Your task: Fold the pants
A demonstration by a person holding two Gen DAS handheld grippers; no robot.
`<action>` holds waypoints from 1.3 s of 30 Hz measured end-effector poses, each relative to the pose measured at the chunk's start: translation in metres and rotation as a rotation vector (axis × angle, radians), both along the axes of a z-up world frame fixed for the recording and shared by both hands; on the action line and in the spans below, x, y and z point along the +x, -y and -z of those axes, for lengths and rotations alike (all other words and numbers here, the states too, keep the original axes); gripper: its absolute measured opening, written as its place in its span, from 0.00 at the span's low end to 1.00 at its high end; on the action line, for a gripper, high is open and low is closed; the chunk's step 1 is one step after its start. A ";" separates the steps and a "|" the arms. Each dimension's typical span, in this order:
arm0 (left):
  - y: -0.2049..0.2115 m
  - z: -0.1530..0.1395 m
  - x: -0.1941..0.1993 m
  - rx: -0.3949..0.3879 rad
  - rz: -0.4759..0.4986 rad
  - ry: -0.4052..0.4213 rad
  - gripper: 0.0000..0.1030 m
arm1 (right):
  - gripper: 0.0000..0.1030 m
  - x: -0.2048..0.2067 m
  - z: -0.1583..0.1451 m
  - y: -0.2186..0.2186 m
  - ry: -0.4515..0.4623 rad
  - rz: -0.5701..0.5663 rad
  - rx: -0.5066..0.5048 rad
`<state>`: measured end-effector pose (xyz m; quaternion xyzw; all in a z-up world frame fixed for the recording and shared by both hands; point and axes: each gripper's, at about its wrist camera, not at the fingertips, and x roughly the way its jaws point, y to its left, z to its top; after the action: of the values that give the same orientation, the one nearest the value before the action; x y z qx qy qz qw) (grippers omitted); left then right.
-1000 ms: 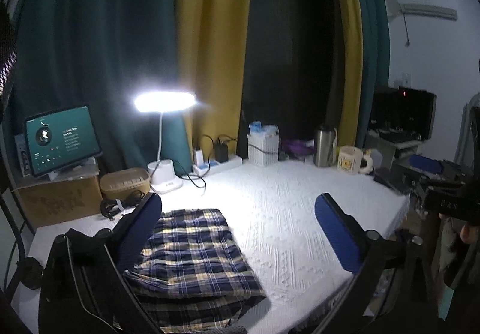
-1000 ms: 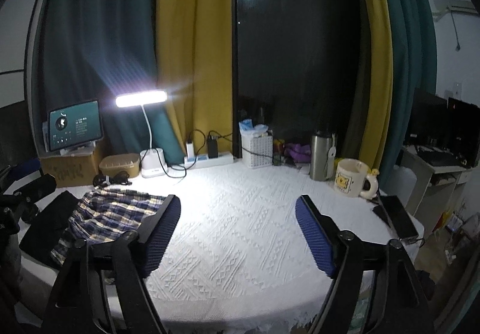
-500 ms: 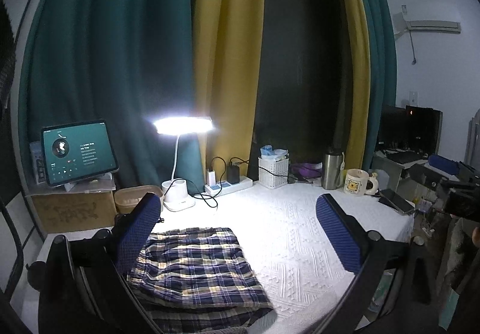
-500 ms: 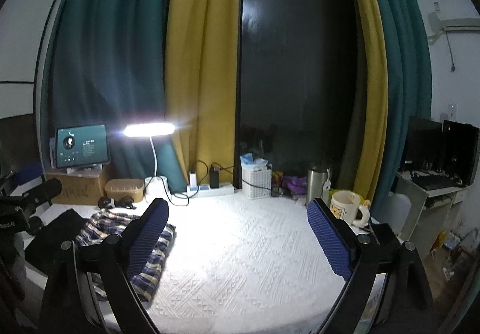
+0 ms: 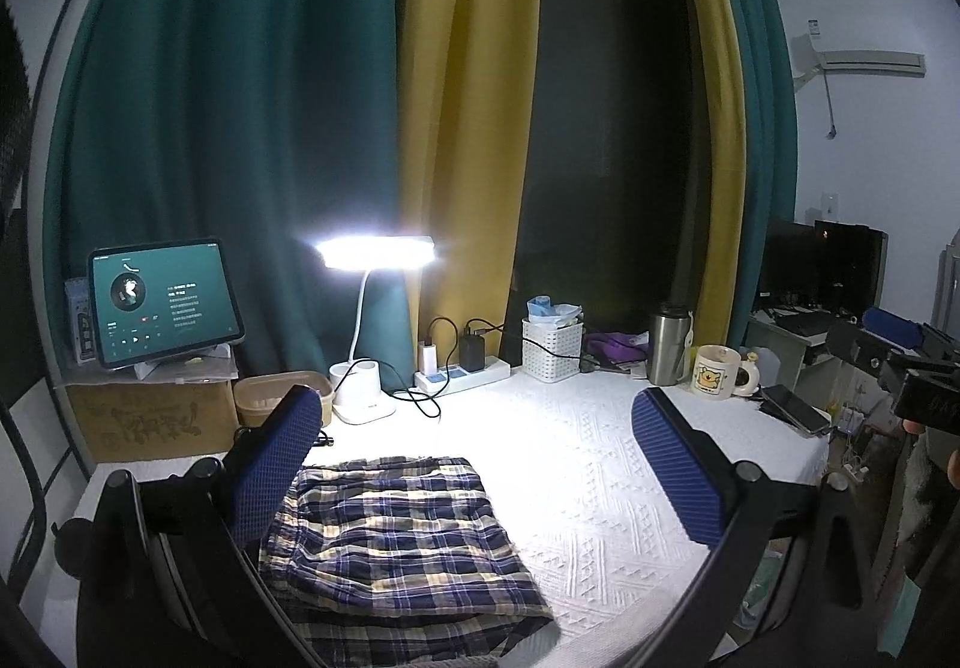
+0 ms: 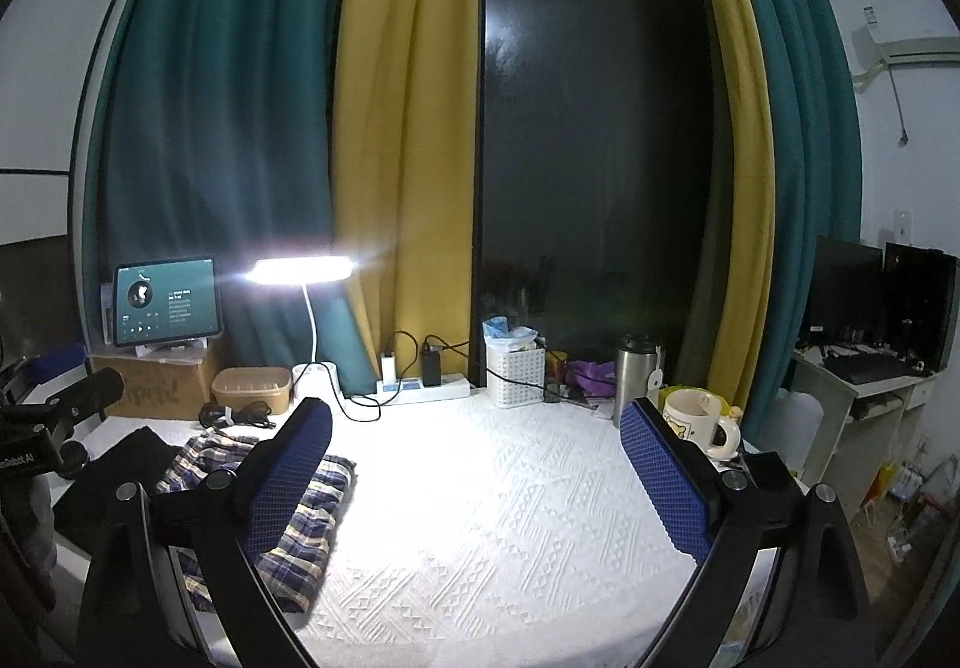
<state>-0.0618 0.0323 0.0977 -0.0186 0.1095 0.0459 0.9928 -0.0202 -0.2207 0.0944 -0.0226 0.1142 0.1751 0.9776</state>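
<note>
The folded plaid pants (image 5: 390,542) lie on the white textured surface (image 5: 600,476), at 7 o'clock from the desk lamp (image 5: 375,254). Left tongs (image 5: 480,464) and right tongs (image 6: 480,464) hang above, both spread wide, grasping nothing.

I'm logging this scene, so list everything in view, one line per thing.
pants: 1, navy and cream plaid, folded flat on the table's left side
table: 1, white textured cover
desk lamp: 1, white, lit, rear left
tablet: 1, teal screen, on the cardboard box
cardboard box: 1, brown, far left
power strip: 1, white, by the curtains
basket: 1, white, rear centre
flask: 1, steel, rear right
mug: 1, cream, beside the flask
curtains: teal and yellow, behind
left gripper: 1, blue pads, open, above the pants
right gripper: 1, blue pads, open, empty
</note>
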 end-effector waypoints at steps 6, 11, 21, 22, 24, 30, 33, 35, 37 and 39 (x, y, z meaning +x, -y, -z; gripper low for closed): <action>0.000 0.001 0.000 0.000 0.003 -0.003 0.99 | 0.95 0.001 0.000 0.001 -0.005 0.002 -0.002; 0.000 0.000 0.000 0.002 0.007 -0.003 0.99 | 0.95 0.002 0.001 0.001 -0.008 0.002 -0.006; 0.000 0.001 0.000 0.003 0.008 -0.005 0.99 | 0.95 0.002 0.003 0.002 -0.010 0.004 -0.005; 0.000 0.001 0.000 0.004 0.008 -0.005 0.99 | 0.95 0.002 0.003 0.002 -0.009 0.005 -0.005; 0.000 0.001 0.000 0.006 0.008 -0.007 0.99 | 0.95 0.002 0.003 0.002 -0.010 0.005 -0.005; 0.000 0.001 0.000 0.005 0.008 -0.005 0.99 | 0.95 0.001 0.004 0.003 -0.009 0.008 -0.003; 0.001 0.001 0.000 0.007 0.008 -0.008 0.99 | 0.95 0.001 0.004 0.003 -0.010 0.007 -0.004; 0.001 0.001 0.000 0.006 0.009 -0.007 0.99 | 0.95 0.000 0.004 0.002 -0.009 0.010 -0.004; 0.001 0.001 0.000 0.007 0.008 -0.007 0.99 | 0.95 0.001 0.004 0.003 -0.010 0.009 -0.003; 0.001 0.001 0.000 0.007 0.009 -0.007 0.99 | 0.95 0.001 0.004 0.003 -0.009 0.010 -0.003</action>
<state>-0.0620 0.0316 0.0965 -0.0145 0.1130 0.0420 0.9926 -0.0197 -0.2238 0.0903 -0.0227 0.1191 0.1702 0.9779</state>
